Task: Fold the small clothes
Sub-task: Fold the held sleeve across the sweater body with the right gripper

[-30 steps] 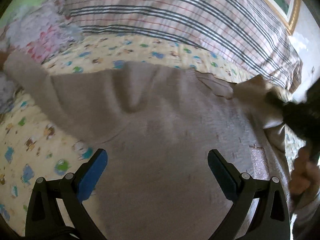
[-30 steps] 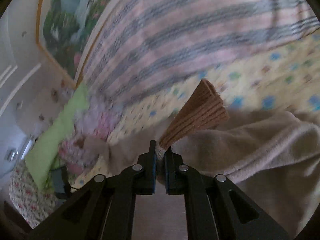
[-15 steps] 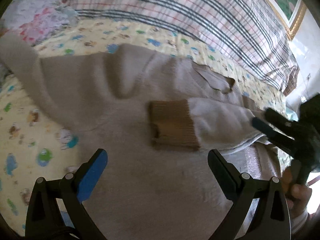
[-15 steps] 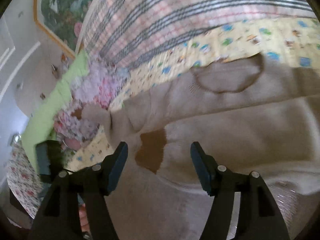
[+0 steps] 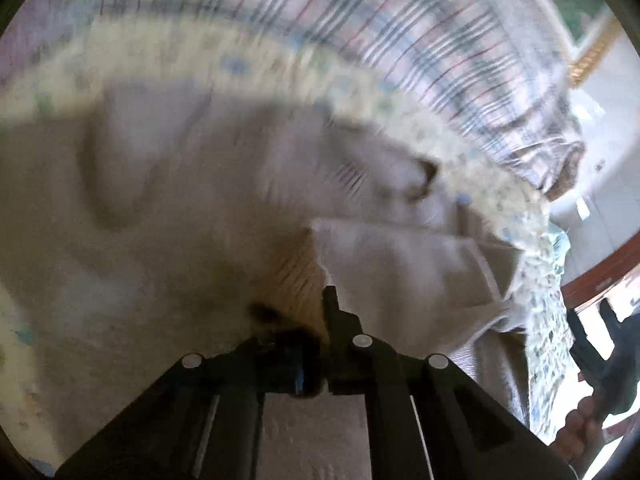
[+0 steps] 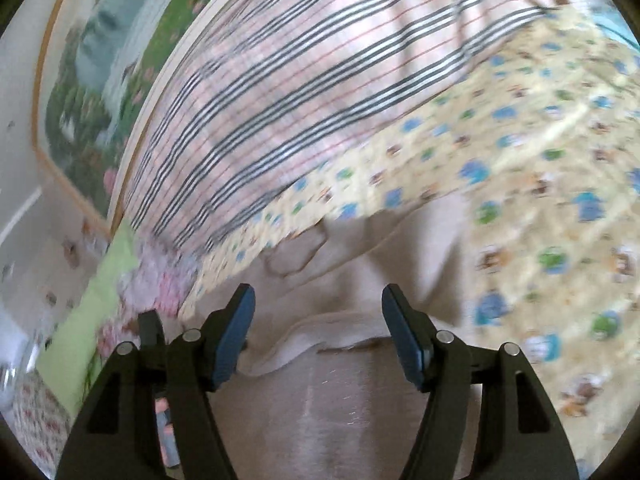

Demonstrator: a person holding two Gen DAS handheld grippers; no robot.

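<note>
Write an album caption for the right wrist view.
Open right gripper poised above a beige sweater spread on a cartoon-print sheet.

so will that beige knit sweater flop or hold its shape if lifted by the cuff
The beige knit sweater probably flops: it lies creased, its sleeve folded over. The left gripper, shut at the brown ribbed cuff, would likely trail sleeve first, body dragging.

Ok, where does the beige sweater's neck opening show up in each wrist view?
Left wrist view: the sweater's neck opening sits right of centre, blurred, just below the yellow printed sheet.
Right wrist view: the neck opening lies left of centre, above and between the open right tongs.
Shared landmark: the striped plaid blanket beyond the sheet in both.
</note>
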